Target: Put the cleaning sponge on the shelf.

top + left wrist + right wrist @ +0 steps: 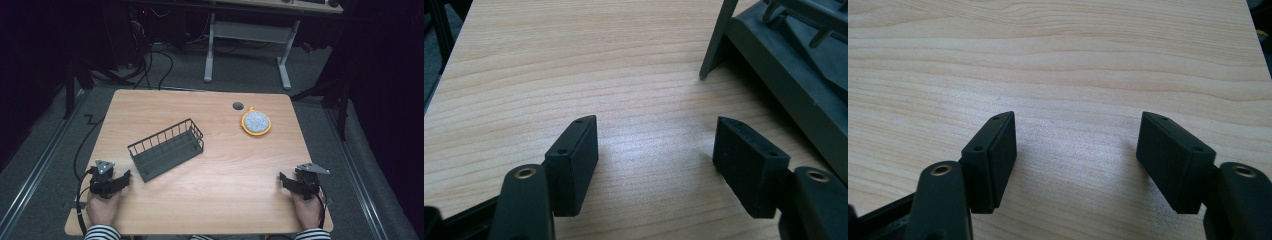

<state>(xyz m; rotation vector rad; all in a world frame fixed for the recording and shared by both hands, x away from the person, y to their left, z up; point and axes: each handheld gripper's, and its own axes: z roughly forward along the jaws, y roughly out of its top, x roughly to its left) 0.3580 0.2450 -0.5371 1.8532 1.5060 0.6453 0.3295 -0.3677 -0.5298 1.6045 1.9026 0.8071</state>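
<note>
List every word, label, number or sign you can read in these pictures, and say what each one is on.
None can be read. The wire basket, the round orange-rimmed pad, the wooden table and both tongs, left and right, bear no visible text. The desk behind is too dark and distant to tell.

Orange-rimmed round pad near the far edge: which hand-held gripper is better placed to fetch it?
Right hand-held gripper, probably: the pad lies on its side, and the wire basket stands before the left hand-held gripper. Both are open.
</note>
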